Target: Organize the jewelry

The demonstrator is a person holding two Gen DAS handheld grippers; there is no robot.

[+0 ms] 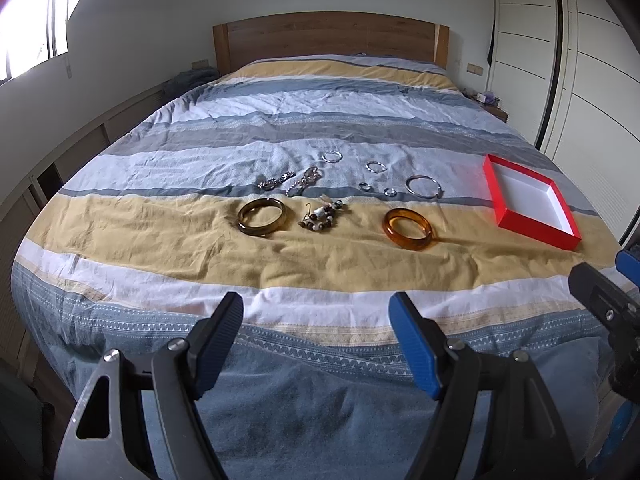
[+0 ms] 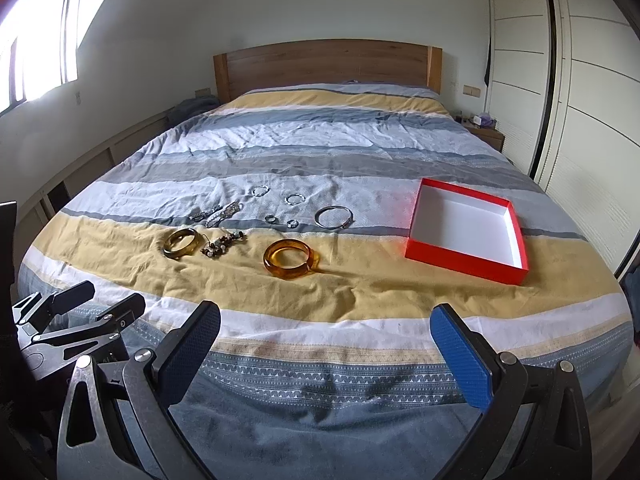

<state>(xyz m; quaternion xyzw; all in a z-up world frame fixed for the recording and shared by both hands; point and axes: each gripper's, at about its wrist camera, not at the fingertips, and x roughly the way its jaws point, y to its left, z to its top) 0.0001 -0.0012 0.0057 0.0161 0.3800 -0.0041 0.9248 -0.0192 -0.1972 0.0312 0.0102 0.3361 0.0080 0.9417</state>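
Note:
Jewelry lies spread on a striped bedspread. An amber bangle [image 1: 409, 227] [image 2: 291, 259] and a dark olive bangle [image 1: 261, 216] [image 2: 181, 243] rest on the yellow stripe, with a beaded piece [image 1: 323, 219] [image 2: 222, 243] between them. Behind them lie chain bracelets [image 1: 290, 182] [image 2: 218, 212], a silver bangle [image 1: 424, 187] [image 2: 334, 216] and several small rings. An empty red box [image 1: 528, 200] [image 2: 468, 230] with a white inside sits to the right. My left gripper [image 1: 316, 316] and right gripper [image 2: 326, 330] both hang open over the bed's near edge, well short of the jewelry, with nothing between their fingers.
A wooden headboard [image 1: 330, 36] stands at the far end of the bed. White wardrobe doors [image 2: 592, 100] run along the right, low cabinets along the left wall under a window [image 1: 36, 32]. A small nightstand [image 2: 486, 130] sits beside the bed's far right corner.

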